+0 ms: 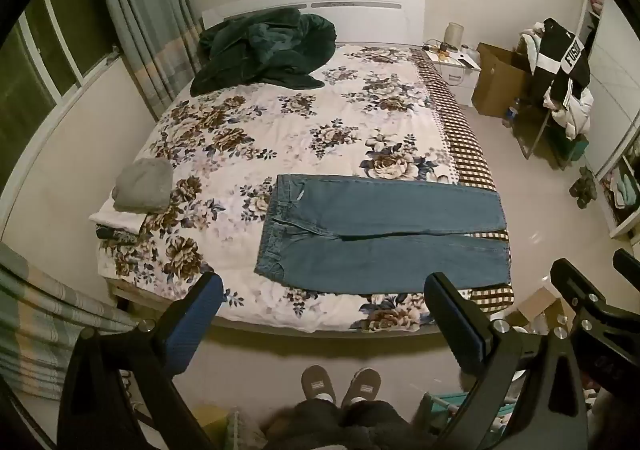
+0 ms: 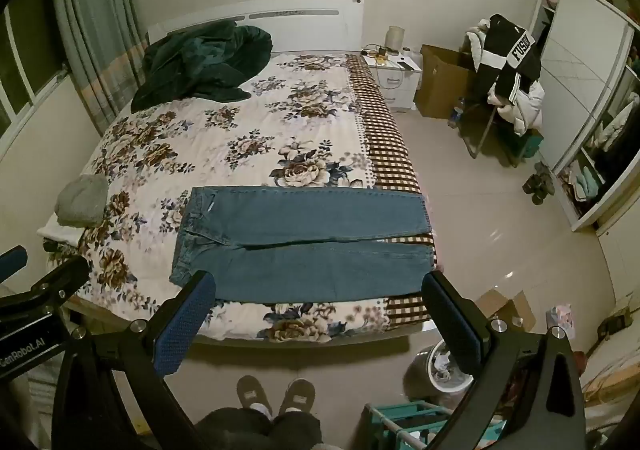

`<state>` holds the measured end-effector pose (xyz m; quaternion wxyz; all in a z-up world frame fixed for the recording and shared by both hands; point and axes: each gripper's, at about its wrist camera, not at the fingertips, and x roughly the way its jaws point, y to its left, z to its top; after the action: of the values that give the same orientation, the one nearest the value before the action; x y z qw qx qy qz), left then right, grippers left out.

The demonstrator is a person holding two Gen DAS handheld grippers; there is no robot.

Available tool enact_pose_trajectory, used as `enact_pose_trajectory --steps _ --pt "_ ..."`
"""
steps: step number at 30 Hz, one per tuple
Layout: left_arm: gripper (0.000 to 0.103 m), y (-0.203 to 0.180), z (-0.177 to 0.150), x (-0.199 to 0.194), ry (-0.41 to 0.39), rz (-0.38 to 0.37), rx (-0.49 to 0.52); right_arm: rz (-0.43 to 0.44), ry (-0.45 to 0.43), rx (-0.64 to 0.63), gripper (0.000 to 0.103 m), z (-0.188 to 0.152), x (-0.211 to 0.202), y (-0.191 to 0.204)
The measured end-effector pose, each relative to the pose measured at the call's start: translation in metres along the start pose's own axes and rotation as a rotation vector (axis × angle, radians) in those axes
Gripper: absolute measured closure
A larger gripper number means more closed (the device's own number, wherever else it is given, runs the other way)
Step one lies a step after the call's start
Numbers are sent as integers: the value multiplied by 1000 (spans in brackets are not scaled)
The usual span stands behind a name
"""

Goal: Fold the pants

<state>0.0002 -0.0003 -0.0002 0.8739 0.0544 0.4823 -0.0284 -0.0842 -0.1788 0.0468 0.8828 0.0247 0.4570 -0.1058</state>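
Blue jeans (image 1: 380, 234) lie flat on the floral bedspread (image 1: 280, 129) near the bed's foot, waistband to the left, both legs stretched right to the bed's right edge. They also show in the right wrist view (image 2: 304, 242). My left gripper (image 1: 324, 290) is open and empty, held above the foot of the bed, short of the jeans. My right gripper (image 2: 320, 290) is open and empty, at the same height to its right; part of it shows in the left wrist view (image 1: 592, 298).
A dark green blanket (image 1: 264, 49) is heaped at the headboard. A grey folded garment (image 1: 144, 185) lies on a stack at the bed's left edge. A nightstand (image 1: 452, 65), cardboard box (image 1: 500, 77) and clothes-laden chair (image 1: 560, 81) stand right. My slippered feet (image 1: 340, 386) are on the floor.
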Motion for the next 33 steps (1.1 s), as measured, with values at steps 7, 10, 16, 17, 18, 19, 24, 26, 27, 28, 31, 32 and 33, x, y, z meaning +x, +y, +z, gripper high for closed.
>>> enact_pose_trajectory --steps 7,10,16,17,18,19,24,26,27,28,31,32,33 --pt "0 0 0 0 -3 -9 -6 -6 -3 -3 0 0 0 0" --pt "0 0 0 0 -3 -9 -6 -3 1 -4 0 0 0 0" --pt "0 1 1 0 -2 -8 -6 -3 2 -6 0 0 0 0" --pt "0 1 1 1 -2 -9 -5 -5 3 -6 0 0 0 0" --pt "0 1 1 0 -1 -11 -6 -5 3 -6 0 0 0 0" --pt "0 1 0 0 -3 -10 -7 -4 3 -6 0 0 0 0" --pt "0 5 4 2 -5 -8 -8 -4 5 -8 0 0 0 -3" --pt "0 5 5 3 -3 -10 -7 -5 5 -9 0 0 1 -4" --pt "0 6 5 2 -4 -10 -7 -5 7 -10 0 1 2 -3" --pt "0 5 5 2 -4 -9 -8 -5 8 -9 0 1 2 -3" --pt "0 5 4 2 -4 -9 -9 -3 12 -7 0 2 0 0" --pt "0 6 5 2 -3 -10 -8 -3 12 -8 0 3 -1 1" --pt "0 6 5 2 -3 -10 -8 -4 12 -8 0 3 -1 1"
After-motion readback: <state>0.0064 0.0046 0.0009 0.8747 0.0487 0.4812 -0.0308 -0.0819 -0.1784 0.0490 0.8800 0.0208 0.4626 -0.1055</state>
